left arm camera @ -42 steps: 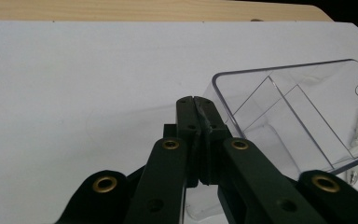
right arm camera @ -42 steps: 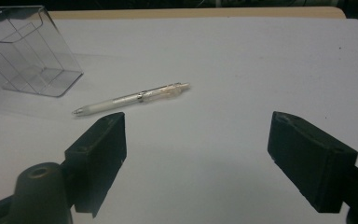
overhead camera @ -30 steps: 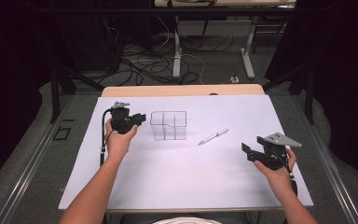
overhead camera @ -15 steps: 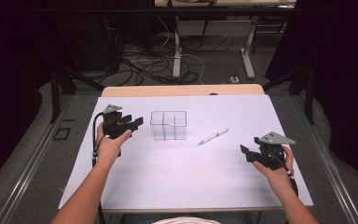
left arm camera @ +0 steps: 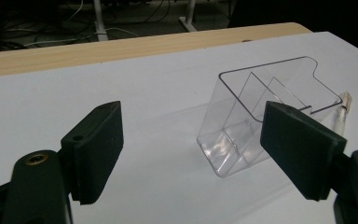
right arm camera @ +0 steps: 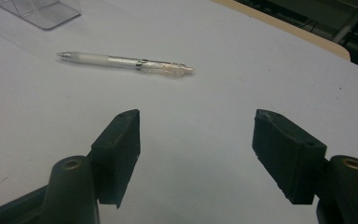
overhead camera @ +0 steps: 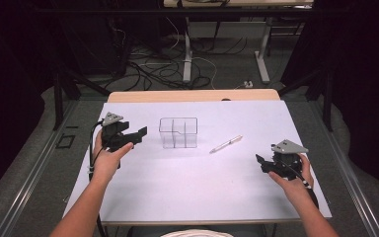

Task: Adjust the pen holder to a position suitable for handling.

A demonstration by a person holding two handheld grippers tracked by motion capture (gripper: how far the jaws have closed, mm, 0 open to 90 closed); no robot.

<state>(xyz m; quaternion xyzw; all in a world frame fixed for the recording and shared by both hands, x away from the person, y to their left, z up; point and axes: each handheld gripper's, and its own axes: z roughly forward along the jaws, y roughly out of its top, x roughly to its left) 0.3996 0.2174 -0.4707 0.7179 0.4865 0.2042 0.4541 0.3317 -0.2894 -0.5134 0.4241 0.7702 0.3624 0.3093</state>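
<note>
A clear plastic organizer box [overhead camera: 178, 132] with inner dividers stands upright mid-table, also seen ahead in the left gripper view [left arm camera: 256, 121]. A white pen [overhead camera: 225, 144] lies flat to its right, also lying across the right gripper view [right arm camera: 123, 62]. My left gripper [overhead camera: 142, 132] hovers just left of the box, apart from it; its jaws have just been opening and stand open with nothing between them [left arm camera: 193, 144]. My right gripper [overhead camera: 259, 161] rests near the table's right side, open and empty [right arm camera: 196, 144], with the pen some way ahead of it.
A white sheet [overhead camera: 197, 182] covers most of the table; a strip of bare wood [overhead camera: 192, 95] shows along the far edge. Beyond the table are metal desk legs and cables [overhead camera: 143, 64] on a dark floor.
My left gripper has drawn back leftward from the box and its jaws have spread open. The box, the pen and the right gripper stay where they were.
</note>
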